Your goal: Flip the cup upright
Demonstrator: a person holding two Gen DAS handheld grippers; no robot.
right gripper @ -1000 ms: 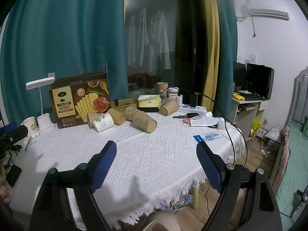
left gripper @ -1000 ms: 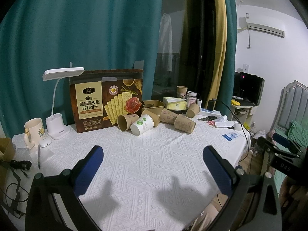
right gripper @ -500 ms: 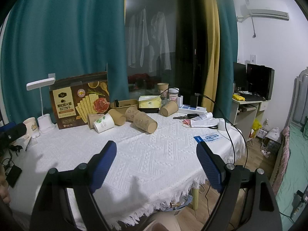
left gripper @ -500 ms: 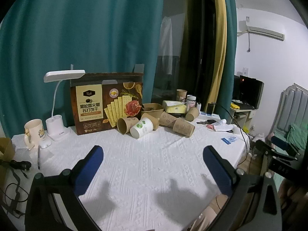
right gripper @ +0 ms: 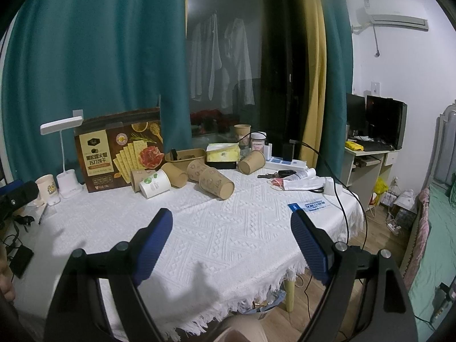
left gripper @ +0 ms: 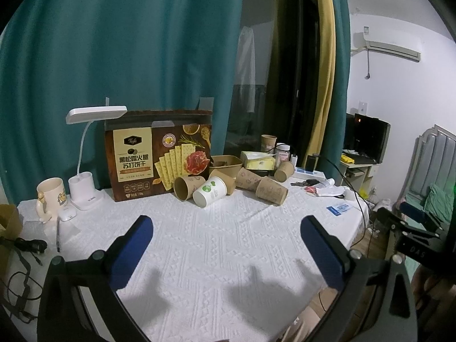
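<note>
While cups (left gripper: 211,191) lie toppled, the spread left hand-held gripper (left gripper: 225,238) hovers well apart

The cracker box (left gripper: 159,154), left of centre in the left wrist view, carries a dark badge reading "Tafe" on its cream panel, with large Chinese characters below it, 黑松露火腿 over 苏打饼干. Smaller print on the box is too fine to read. At the right edge of that view, the black body of the right gripper (left gripper: 411,249) bears the letters "DAS".
</note>
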